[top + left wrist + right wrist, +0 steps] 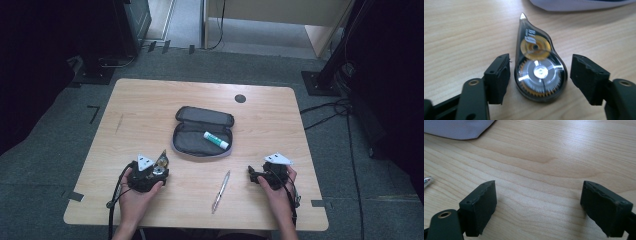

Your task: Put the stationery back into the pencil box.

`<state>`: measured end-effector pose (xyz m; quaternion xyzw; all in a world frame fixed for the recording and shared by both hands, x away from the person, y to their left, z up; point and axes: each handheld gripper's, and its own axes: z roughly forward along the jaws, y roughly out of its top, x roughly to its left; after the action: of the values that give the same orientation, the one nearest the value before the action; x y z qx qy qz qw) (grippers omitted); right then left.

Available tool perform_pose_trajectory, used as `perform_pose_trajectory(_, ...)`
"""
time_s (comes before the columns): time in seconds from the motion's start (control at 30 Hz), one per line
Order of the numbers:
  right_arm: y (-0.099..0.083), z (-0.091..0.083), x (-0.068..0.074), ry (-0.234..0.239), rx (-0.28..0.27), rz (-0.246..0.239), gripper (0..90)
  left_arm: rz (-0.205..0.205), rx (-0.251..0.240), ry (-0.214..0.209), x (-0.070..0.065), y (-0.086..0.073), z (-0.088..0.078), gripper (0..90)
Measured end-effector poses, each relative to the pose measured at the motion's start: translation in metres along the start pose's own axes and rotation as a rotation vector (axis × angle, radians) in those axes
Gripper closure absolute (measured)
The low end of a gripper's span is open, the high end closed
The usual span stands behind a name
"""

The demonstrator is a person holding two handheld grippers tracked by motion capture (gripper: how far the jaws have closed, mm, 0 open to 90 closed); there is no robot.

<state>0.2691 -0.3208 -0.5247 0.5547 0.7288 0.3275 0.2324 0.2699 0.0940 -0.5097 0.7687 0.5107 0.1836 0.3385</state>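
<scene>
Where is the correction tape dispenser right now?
The correction tape dispenser lies flat on the table between the open jaws of the left gripper, untouched by either; in the high view it sits near left, beside the pencil case.

I see the table (150, 100) from a fixed camera high above my side, looking forward and down, far enough to take in all four edges and the floor around. The camera on my left gripper (540, 75) sits low and very close, facing along the jaws toward twelve o'clock, where the pencil case (579, 3) edge also shows. My right gripper (539, 202) camera skims the wood just as near, sharing that case (456, 128) at eleven o'clock.
</scene>
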Motion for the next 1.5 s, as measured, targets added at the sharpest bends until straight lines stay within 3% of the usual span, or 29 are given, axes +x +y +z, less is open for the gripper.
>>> perform_pose_trajectory(0.1, 0.0, 0.0, 0.0, 0.0, 0.0, 0.0, 13.3, -0.006, 0.018, 0.002, -0.002, 0.002, 0.005, 32.8)
perform_pose_trajectory(0.17, 0.0, 0.0, 0.0, 0.0, 0.0, 0.0, 13.3, 0.031, 0.016, 0.042, -0.009, 0.001, 0.006, 33.6)
perform_pose_trajectory(0.23, 0.0, 0.0, 0.0, 0.0, 0.0, 0.0, 13.3, 0.041, 0.017, 0.056, -0.01, 0.0, 0.007, 35.5)
perform_pose_trajectory(0.43, 0.0, 0.0, 0.0, 0.0, 0.0, 0.0, 13.4, 0.037, 0.008, 0.066, -0.011, -0.001, 0.006, 37.8)
perform_pose_trajectory(0.63, 0.0, 0.0, 0.0, 0.0, 0.0, -0.001, 13.4, 0.046, -0.007, 0.056, -0.009, -0.002, 0.005, 42.5)
perform_pose_trajectory(0.83, 0.0, 0.0, 0.0, 0.0, 0.0, 0.0, 13.4, 0.027, -0.007, 0.018, -0.003, -0.003, 0.003, 42.6)
perform_pose_trajectory(0.97, 0.0, 0.0, 0.0, 0.0, 0.0, -0.001, 13.4, 0.01, -0.032, 0.003, 0.0, -0.002, -0.002, 42.6)
perform_pose_trajectory(1.2, 0.0, 0.0, 0.0, 0.0, 0.0, -0.001, 13.4, 0.016, -0.079, -0.033, -0.004, 0.009, -0.014, 42.6)
perform_pose_trajectory(1.5, 0.0, 0.0, 0.0, 0.0, 0.0, -0.001, 13.4, 0.024, -0.114, -0.068, -0.012, 0.03, -0.017, 42.6)
